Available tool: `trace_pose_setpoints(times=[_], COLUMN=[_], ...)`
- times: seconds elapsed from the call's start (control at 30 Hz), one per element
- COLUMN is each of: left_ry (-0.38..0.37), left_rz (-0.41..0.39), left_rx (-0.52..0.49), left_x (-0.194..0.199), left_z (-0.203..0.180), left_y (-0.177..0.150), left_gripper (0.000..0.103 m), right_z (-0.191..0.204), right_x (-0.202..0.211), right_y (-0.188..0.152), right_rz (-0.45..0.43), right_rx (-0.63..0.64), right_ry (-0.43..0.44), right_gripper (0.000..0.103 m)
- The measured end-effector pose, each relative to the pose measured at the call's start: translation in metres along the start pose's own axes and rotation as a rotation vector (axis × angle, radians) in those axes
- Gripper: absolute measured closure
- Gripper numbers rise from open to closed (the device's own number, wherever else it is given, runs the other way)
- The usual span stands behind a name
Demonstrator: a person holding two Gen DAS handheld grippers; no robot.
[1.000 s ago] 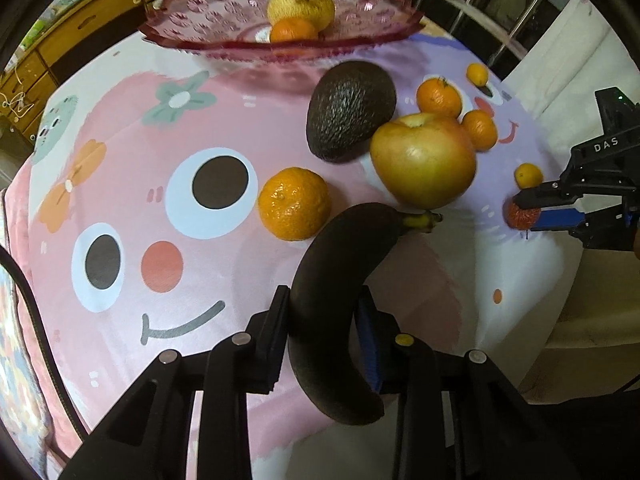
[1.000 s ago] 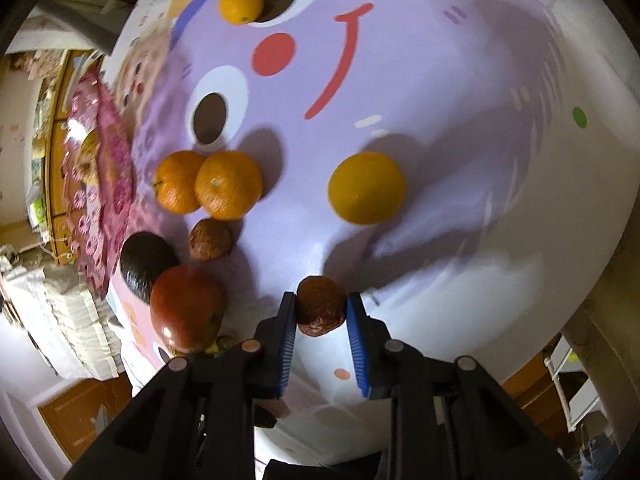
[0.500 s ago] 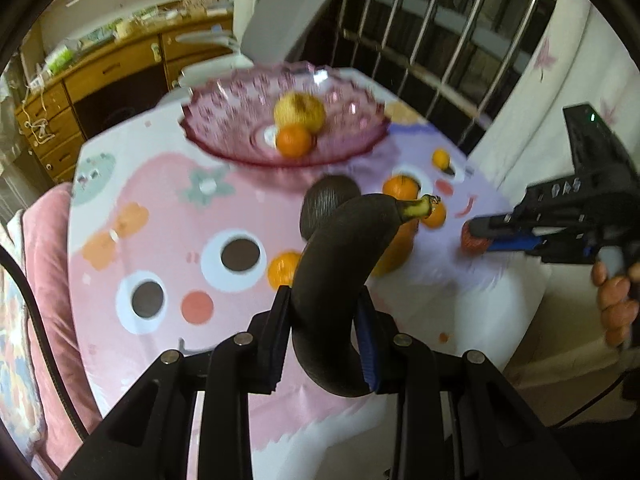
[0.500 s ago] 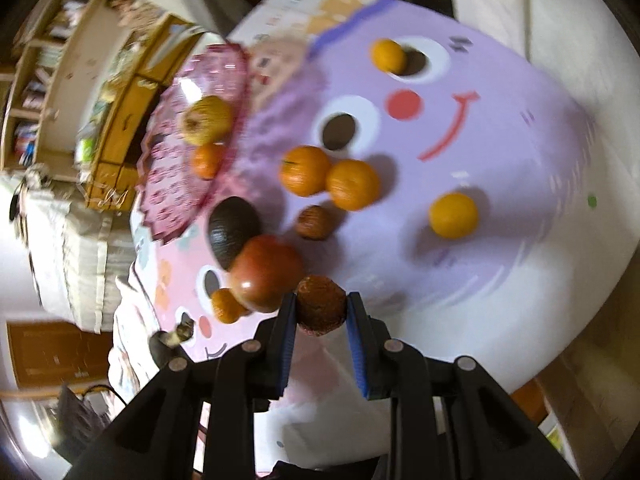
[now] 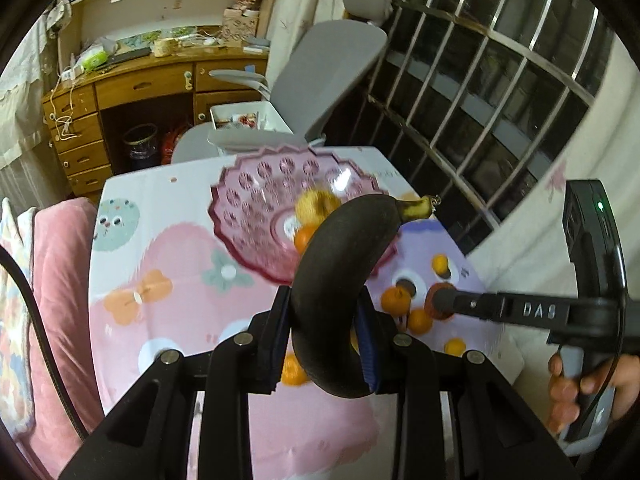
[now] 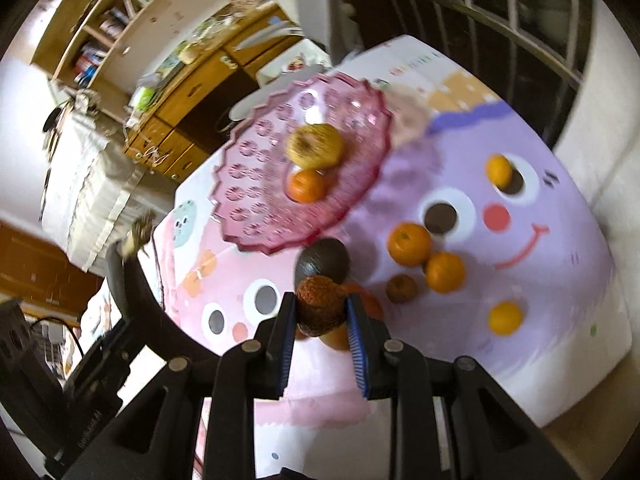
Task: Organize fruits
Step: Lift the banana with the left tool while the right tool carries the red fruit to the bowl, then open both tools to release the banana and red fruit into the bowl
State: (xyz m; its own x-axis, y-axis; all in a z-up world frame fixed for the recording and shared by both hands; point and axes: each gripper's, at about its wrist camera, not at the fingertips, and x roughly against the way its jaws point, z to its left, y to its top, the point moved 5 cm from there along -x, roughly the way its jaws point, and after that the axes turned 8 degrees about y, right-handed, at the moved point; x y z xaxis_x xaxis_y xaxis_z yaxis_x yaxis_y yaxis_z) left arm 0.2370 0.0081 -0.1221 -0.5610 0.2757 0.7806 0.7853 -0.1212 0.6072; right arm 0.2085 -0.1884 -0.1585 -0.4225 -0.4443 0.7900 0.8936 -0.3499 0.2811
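My left gripper point(image 5: 323, 312) is shut on a blackened banana point(image 5: 340, 280) and holds it high above the table, its stem pointing over the pink glass bowl point(image 5: 256, 200). My right gripper point(image 6: 321, 312) is shut on a small reddish-brown rough fruit point(image 6: 320, 304), also lifted; it shows in the left wrist view point(image 5: 440, 300) at the right. The bowl point(image 6: 256, 184) holds a yellow fruit point(image 6: 315, 146) and a tangerine point(image 6: 306, 186). An avocado point(image 6: 322, 260), several tangerines point(image 6: 409, 243) and a small brown fruit point(image 6: 401, 289) lie on the cloth.
The table has a pink and purple cartoon cloth point(image 6: 520, 240). A grey office chair point(image 5: 320, 80) and a wooden desk point(image 5: 140, 88) stand behind the table. A barred window point(image 5: 500, 60) is at the right. A pink cushion point(image 5: 56, 280) lies at the left.
Both grippers rose well above the table with their fruits. The views tilted up toward the bowl and the room behind it.
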Motion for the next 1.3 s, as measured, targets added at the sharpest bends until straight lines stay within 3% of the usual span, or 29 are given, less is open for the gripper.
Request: trace_pose_setpoints(times=[0.3, 0.57, 0.93, 1.3], left_ry=[0.025, 0.081, 0.145, 0.173], left_rz=[-0.024, 0.033, 0.148, 0.245], left_rx=[0.086, 0.165, 0.241, 0.277], left_x=[-0.026, -0.08, -0.159, -0.202], left_z=[0.011, 0.026, 0.041, 0.051], left_y=[0.049, 0.069, 0.071, 0.064], left_gripper=[0.074, 0.074, 0.074, 0.073], right_z=[0.016, 0.009, -0.001, -0.015], right_x=[-0.013, -0.044, -0.095, -0.127], right_y=[0.045, 0.075, 0.1, 0.105], right_rz=[-0.006, 0.028, 0.121, 0.191], right_rx=[0.1, 0.164, 0.295, 0.3], right_ry=[0.014, 0.002, -0.072, -0.104], right_gripper=[0.078, 0.078, 0.078, 0.078])
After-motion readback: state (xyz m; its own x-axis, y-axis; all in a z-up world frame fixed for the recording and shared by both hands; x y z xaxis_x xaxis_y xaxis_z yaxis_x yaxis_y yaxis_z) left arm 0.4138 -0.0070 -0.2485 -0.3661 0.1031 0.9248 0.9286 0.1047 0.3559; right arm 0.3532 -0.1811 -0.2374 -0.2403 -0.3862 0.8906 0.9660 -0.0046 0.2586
